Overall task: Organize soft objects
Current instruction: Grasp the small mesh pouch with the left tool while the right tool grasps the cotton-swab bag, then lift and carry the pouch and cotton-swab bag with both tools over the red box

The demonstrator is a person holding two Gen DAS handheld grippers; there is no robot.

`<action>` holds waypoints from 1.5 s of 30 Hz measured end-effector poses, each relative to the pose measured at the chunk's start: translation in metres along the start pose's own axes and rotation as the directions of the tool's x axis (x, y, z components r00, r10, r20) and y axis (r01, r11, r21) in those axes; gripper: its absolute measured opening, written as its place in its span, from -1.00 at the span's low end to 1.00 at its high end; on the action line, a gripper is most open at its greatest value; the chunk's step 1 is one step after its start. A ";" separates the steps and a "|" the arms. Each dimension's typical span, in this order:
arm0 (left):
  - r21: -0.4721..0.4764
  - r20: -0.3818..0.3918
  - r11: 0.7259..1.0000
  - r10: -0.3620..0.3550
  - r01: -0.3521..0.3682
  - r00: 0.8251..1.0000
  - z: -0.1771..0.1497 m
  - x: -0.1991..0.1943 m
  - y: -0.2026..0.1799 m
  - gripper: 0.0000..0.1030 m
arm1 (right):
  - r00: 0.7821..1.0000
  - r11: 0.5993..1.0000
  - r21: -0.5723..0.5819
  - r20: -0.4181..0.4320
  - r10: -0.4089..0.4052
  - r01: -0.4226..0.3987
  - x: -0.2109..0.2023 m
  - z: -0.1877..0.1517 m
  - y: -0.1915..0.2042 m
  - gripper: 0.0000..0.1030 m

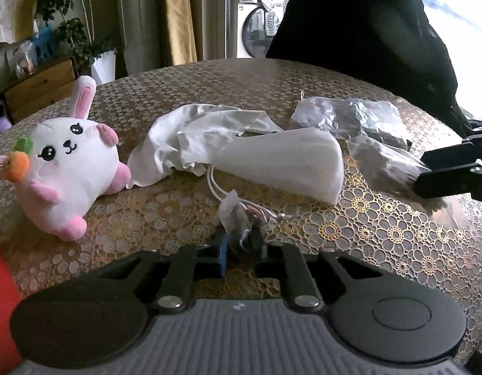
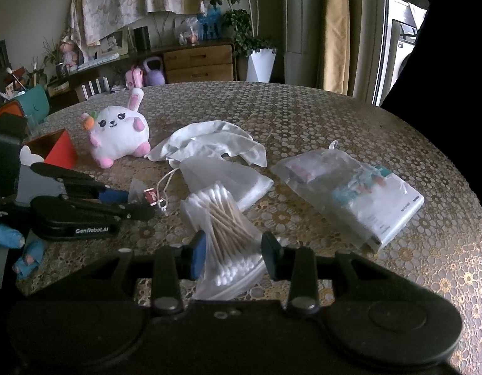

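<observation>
Left gripper [image 1: 239,245] pinched shut on small tagged packet [image 1: 233,215]. Right gripper [image 2: 234,254] partly open, clamping one cotton swab bag [image 2: 223,234]. One plush rabbit [image 2: 117,131] at ten o'clock (upright), two white cloths [image 2: 209,139] at twelve, one wrapped pack [image 2: 359,195] at two.

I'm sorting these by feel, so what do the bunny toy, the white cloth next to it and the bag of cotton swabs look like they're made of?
Bunny toy: plush fabric, matte and fuzzy, with stitched face details.
White cloth: thin woven fabric with a slight sheen, probably satin or silk-like; it lies in soft crumpled folds.
Bag of cotton swabs: clear glossy plastic film; the swabs inside show tan sticks, likely wood or paper, with white cotton tips.
</observation>
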State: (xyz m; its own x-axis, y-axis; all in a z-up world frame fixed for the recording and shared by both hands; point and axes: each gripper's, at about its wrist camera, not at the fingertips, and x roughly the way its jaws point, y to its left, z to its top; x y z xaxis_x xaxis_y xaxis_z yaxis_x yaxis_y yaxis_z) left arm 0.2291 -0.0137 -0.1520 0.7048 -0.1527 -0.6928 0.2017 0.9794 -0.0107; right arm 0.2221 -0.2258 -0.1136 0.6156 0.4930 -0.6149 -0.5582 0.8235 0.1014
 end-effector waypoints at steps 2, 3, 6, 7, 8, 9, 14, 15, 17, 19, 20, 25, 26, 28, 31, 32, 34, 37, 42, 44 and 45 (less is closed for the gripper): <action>-0.006 0.004 1.000 0.008 -0.008 1.000 0.000 -0.003 0.000 -0.77 | 1.000 1.000 0.000 0.000 -0.002 0.002 -0.001 0.000 0.004 -0.28; -0.011 0.003 1.000 0.007 -0.007 1.000 0.000 -0.005 0.000 -0.77 | 1.000 1.000 0.003 0.001 -0.002 0.002 -0.003 -0.001 0.005 -0.28; -0.025 0.002 1.000 0.015 -0.015 1.000 -0.002 -0.013 0.002 -0.78 | 1.000 1.000 0.013 0.002 0.005 -0.005 -0.007 0.000 0.010 -0.28; -0.038 0.002 0.999 0.013 -0.013 1.000 -0.003 -0.017 0.004 -0.78 | 1.000 1.000 0.014 0.004 0.005 -0.005 -0.009 0.000 0.012 -0.28; -0.050 0.002 0.999 0.010 -0.010 1.000 -0.004 -0.022 0.006 -0.78 | 1.000 1.000 0.015 0.006 0.006 -0.006 -0.011 0.001 0.014 -0.28; -0.060 0.003 0.998 0.011 -0.011 1.000 -0.004 -0.027 0.008 -0.78 | 1.000 1.000 0.017 0.010 0.010 -0.010 -0.014 0.001 0.017 -0.28; -0.074 0.018 0.997 0.015 -0.014 1.000 -0.006 -0.057 0.011 -0.78 | 0.999 1.000 0.010 0.035 0.029 -0.030 -0.031 0.005 0.031 -0.28; -0.077 0.020 0.997 0.015 -0.013 1.000 -0.005 -0.064 0.011 -0.78 | 0.999 0.999 0.004 0.042 0.033 -0.033 -0.036 0.006 0.035 -0.28; -0.079 0.031 0.997 0.008 -0.005 0.999 -0.003 -0.079 0.013 -0.78 | 0.998 0.999 -0.002 0.051 0.042 -0.042 -0.043 0.009 0.042 -0.28; -0.081 0.042 0.997 0.014 -0.011 0.999 -0.001 -0.092 0.013 -0.78 | 0.997 0.999 -0.008 0.061 0.049 -0.048 -0.050 0.012 0.050 -0.28; -0.083 0.047 0.996 0.017 -0.013 0.999 0.000 -0.099 0.013 -0.78 | 0.997 0.999 -0.010 0.066 0.050 -0.049 -0.053 0.014 0.054 -0.28; -0.088 0.064 0.996 0.035 -0.030 0.997 0.005 -0.128 0.017 -0.78 | 0.993 0.997 -0.029 0.092 0.075 -0.073 -0.067 0.022 0.077 -0.28; -0.090 0.066 0.995 0.038 -0.032 0.997 0.005 -0.134 0.019 -0.78 | 0.992 0.996 -0.037 0.099 0.082 -0.078 -0.069 0.024 0.081 -0.28; -0.092 0.069 0.995 0.045 -0.039 0.997 0.005 -0.144 0.022 -0.78 | 0.990 0.995 -0.052 0.109 0.093 -0.088 -0.074 0.028 0.091 -0.28; -0.089 0.080 0.995 0.062 -0.055 0.995 0.005 -0.160 0.028 -0.78 | 0.987 0.992 -0.071 0.120 0.111 -0.103 -0.080 0.034 0.107 -0.28; -0.090 0.083 0.994 0.069 -0.061 0.994 0.005 -0.166 0.030 -0.78 | 0.985 0.991 -0.078 0.124 0.117 -0.108 -0.082 0.036 0.112 -0.28; -0.099 0.088 0.992 0.081 -0.072 0.993 0.004 -0.176 0.035 -0.78 | 0.983 0.988 -0.095 0.131 0.129 -0.117 -0.085 0.039 0.123 -0.28; -0.115 0.093 0.990 0.094 -0.083 0.991 0.003 -0.189 0.045 -0.78 | 0.979 0.984 -0.113 0.140 0.150 -0.135 -0.088 0.045 0.137 -0.28; -0.138 0.099 0.984 0.126 -0.111 0.987 0.000 -0.208 0.064 -0.78 | 0.973 0.978 -0.132 0.146 0.179 -0.160 -0.088 0.055 0.159 -0.28; -0.145 0.099 0.981 0.140 -0.125 0.985 -0.001 -0.214 0.072 -0.78 | 0.970 0.975 -0.142 0.148 0.192 -0.171 -0.087 0.059 0.168 -0.28; -0.152 0.100 0.980 0.145 -0.129 0.984 -0.002 -0.218 0.078 -0.78 | 0.969 0.973 -0.148 0.148 0.197 -0.175 -0.087 0.061 0.173 -0.28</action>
State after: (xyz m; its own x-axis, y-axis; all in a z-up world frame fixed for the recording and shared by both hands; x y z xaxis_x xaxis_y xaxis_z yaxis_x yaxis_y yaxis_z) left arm 0.0901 0.0961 -0.0033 0.7908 -0.0212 -0.6117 0.0031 0.9995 -0.0306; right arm 0.1060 -0.1089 0.0054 0.5693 0.6813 -0.4601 -0.7333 0.6738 0.0903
